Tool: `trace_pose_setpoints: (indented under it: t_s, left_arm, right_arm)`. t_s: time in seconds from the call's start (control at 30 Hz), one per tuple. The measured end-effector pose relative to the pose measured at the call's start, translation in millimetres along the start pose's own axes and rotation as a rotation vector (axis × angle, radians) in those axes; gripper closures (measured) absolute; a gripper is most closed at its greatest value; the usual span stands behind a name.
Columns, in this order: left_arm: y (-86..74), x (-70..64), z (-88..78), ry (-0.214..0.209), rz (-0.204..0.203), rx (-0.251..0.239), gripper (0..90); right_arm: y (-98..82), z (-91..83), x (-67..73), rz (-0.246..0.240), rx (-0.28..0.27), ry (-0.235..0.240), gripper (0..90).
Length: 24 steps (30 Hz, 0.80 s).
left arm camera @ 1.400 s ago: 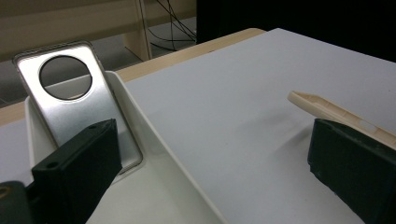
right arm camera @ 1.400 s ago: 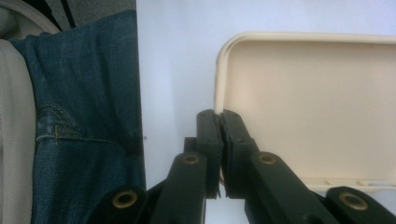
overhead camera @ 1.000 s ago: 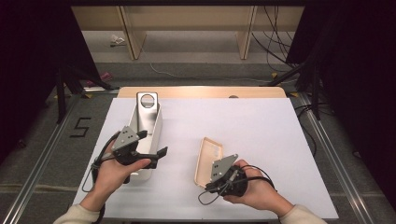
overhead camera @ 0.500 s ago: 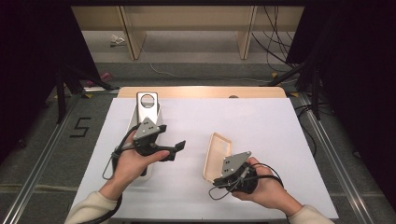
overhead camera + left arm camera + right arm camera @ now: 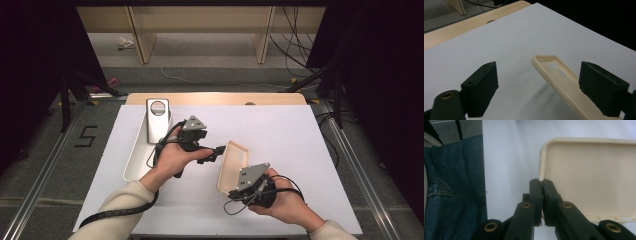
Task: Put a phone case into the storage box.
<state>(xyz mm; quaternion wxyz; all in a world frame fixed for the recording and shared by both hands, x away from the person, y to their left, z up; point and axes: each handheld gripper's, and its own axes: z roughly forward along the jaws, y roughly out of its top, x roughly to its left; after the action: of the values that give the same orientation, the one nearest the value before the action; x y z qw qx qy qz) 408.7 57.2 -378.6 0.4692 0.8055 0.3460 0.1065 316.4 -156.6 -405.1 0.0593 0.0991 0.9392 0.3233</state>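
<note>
The cream phone case (image 5: 233, 166) sits tilted up off the white desk (image 5: 300, 150), right of centre, hollow side open to the right tongs' camera. The right tongs (image 5: 231, 190) are pinched tight on its thin side wall near 1 corner, you can see the rim squeezed between the pads (image 5: 536, 192) in the right gripper view. The left tongs (image 5: 218, 151) are close by on the other side, pads (image 5: 481, 86) well apart with nothing between them, and they've just been narrowing a bit; the case's far end with the camera cutout sits between them in the left gripper view.

My guess: it's light, thin, bendy plastic, so it'll flex and twist if grabbed by 1 edge. Better to take the opposite long wall, near the middle. Further left, a silver phone (image 5: 157, 120) stands in a white tray (image 5: 134, 162).
</note>
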Motion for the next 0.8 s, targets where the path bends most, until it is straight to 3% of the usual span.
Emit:
trace_pose_setpoints:
  t_s: [0.1,0.27,0.43,0.8]
  left_arm:
    - [4.0,-2.6,8.8,0.006,0.009,0.031,16.1]
    - [8.6,-5.8,22.3,0.012,-0.011,0.079,20.3]
    - [12.7,-6.6,34.2,0.037,-0.025,0.115,29.3]
    - [16.3,-0.4,52.7,0.052,-0.074,0.208,45.7]
  right_arm:
    - [0.1,-0.6,0.3,0.001,-0.001,-0.006,88.0]
    - [1.2,-1.5,0.4,0.003,0.000,-0.015,88.0]
    - [1.5,-0.5,1.3,0.001,0.004,-0.018,88.0]
    - [2.8,-1.3,2.3,-0.007,0.008,-0.034,88.0]
